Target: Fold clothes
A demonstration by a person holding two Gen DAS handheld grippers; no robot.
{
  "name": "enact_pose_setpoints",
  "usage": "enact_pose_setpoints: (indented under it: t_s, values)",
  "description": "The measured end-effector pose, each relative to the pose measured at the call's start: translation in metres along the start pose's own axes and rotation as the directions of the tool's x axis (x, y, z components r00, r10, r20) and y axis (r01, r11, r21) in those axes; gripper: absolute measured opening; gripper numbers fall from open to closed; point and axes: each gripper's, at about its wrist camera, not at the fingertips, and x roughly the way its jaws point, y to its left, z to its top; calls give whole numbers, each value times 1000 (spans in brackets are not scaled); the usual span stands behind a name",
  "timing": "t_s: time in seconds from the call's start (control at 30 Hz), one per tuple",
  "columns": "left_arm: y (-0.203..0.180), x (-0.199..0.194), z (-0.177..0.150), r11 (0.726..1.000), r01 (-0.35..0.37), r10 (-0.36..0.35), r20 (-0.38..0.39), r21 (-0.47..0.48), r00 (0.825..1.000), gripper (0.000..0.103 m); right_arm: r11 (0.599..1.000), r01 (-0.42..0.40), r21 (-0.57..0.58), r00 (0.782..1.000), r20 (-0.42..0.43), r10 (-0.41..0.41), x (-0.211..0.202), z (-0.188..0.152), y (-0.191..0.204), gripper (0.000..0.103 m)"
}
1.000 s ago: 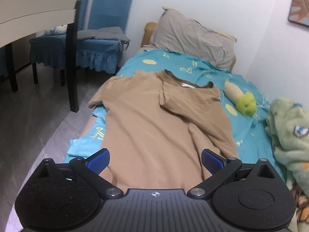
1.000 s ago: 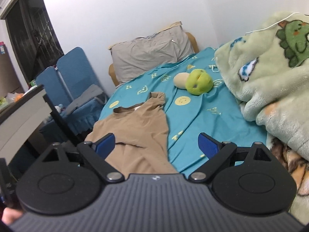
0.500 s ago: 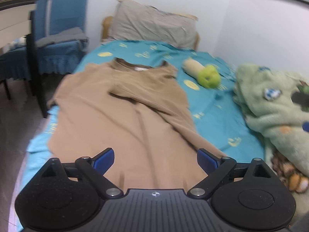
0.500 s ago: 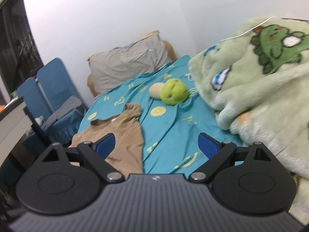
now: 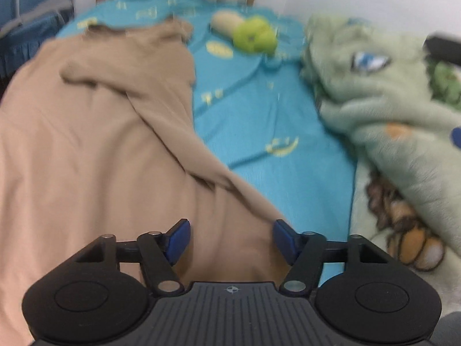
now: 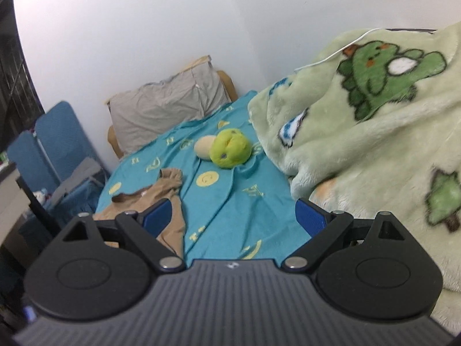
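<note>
A: While the left gripper (image 5: 232, 238) hangs low over the tan shirt's (image 5: 95, 144) hem, jaws apart, nothing's gripped.

B: Right gripper (image 6: 233, 216)?

A: Also spread, empty, off over the teal sheet (image 6: 230, 201). Shirt lies flat on the bed's left half, one sleeve already in.

B: So the left one's probably lining up a hem pinch.

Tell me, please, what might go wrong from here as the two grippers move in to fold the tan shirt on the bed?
1. The tan shirt already has one sleeve flopped across its body; a grab at the hem may lock in that crease.
2. The left gripper is open right above the hem and could pinch the blue bedsheet along with it.
3. The right gripper hovers off the shirt, near the green blanket, which crowds the folding space.
</note>
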Motion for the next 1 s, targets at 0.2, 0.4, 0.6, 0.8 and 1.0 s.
enact_pose_setpoints:
  t_s: [0.2,0.4,0.6,0.8,1.0]
  values:
    - [-8,11,-2,995,-94,94,-6,31,996,27,999,6,51,999,-52,-3,12,-6,-7,94]
    - [11,0,2,999,-37,36,-16,-35,999,2,995,11,99,997,-75,-4,17,-7,-14,94]
    - [66,-35,13,953,172,-185,-30,-247,982,2,990,6,142,996,-93,7,18,-7,-20,94]
    - [138,-68,8,906,231,-251,-12,-355,968,2,982,-7,186,992,-125,30,24,-8,-25,94]
    - [164,-64,-2,897,238,-255,4,-373,967,3,977,-23,212,982,-180,62,34,-13,-22,94]
